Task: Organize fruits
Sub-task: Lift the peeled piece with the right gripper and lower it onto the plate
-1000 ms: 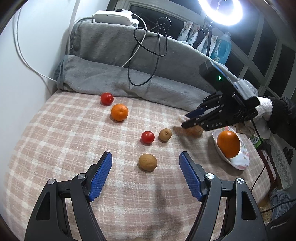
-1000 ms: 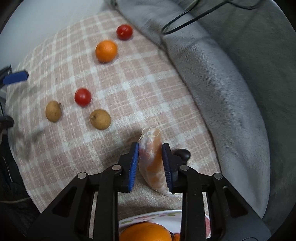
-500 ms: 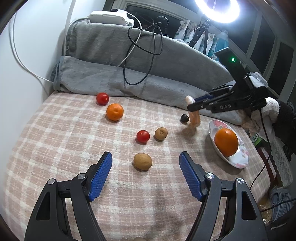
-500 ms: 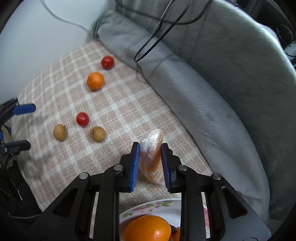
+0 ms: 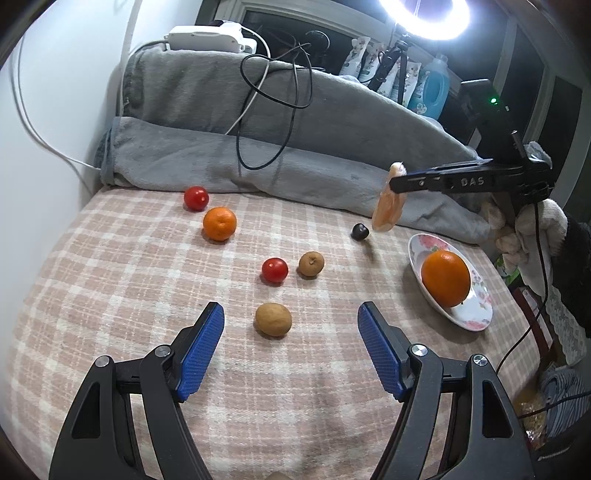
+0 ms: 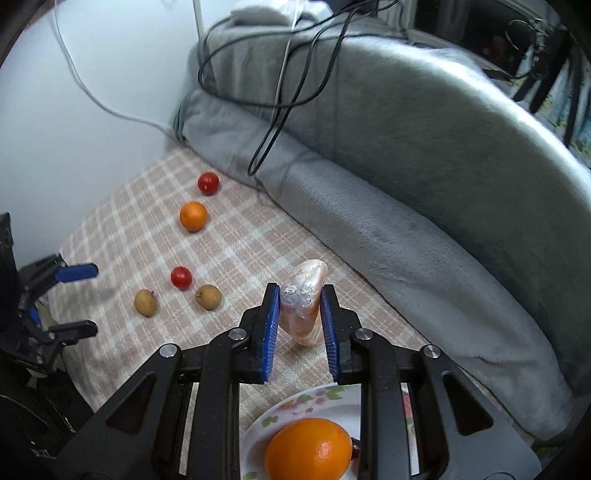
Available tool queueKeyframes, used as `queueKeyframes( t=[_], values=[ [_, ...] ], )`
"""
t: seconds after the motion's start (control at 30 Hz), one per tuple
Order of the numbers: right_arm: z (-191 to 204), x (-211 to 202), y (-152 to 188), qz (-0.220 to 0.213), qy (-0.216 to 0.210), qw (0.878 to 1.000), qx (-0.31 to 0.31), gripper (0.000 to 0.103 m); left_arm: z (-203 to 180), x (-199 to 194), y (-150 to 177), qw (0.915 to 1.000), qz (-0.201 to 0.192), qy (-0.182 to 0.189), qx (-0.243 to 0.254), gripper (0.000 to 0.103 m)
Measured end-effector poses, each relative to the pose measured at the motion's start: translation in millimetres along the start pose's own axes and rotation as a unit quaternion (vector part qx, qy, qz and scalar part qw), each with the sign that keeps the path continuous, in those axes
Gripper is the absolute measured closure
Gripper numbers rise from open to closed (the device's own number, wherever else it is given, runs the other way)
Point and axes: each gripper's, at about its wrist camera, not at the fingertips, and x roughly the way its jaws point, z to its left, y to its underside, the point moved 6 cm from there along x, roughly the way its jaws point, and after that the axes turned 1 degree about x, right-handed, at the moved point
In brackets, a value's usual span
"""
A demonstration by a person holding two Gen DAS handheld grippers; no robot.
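My right gripper (image 6: 300, 328) is shut on a peeled orange wedge (image 6: 303, 302) and holds it in the air above the checked cloth, beside the floral plate (image 6: 280, 413); the wedge (image 5: 388, 201) also shows in the left wrist view. An orange (image 5: 445, 277) lies on the plate (image 5: 474, 314). My left gripper (image 5: 291, 343) is open and empty, low over the cloth, just short of a brown fruit (image 5: 273, 319). Another brown fruit (image 5: 311, 263), two tomatoes (image 5: 274, 269) (image 5: 196, 198), a small orange (image 5: 219, 223) and a dark fruit (image 5: 359, 231) lie on the cloth.
A grey blanket roll (image 5: 258, 158) with black and white cables (image 5: 266, 110) runs along the back. A white wall (image 5: 44, 110) is at the left. The table edge (image 5: 517, 332) drops off at the right, past the plate. A ring light (image 5: 424, 18) shines above.
My right gripper has lifted the wedge off the cloth and drawn back toward the plate, uncovering the dark fruit. My left gripper has stayed open and almost still.
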Motion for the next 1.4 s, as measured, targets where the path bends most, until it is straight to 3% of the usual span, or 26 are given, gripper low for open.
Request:
queueKeyframes(
  t=[0.43, 0.83, 1.23, 1.4],
  values=[
    [-25, -58, 27, -0.053, 0.013, 0.997, 0.050, 0.080, -24, -2, 2, 0.9996, 0.005, 0.007, 0.027, 0.028],
    [-49, -106, 81, -0.082, 0.052, 0.990, 0.104, 0.080, -45, -8, 2, 0.9987, 0.000, 0.002, 0.050, 0.028],
    [-47, -126, 133, -0.060, 0.056, 0.987, 0.140, 0.080, -61, -12, 0, 0.9980, -0.009, 0.008, 0.061, 0.028],
    [-46, -123, 150, -0.042, 0.029, 0.984, 0.170, 0.080, -66, -13, 3, 0.9977, -0.009, 0.012, 0.066, 0.028]
  ],
)
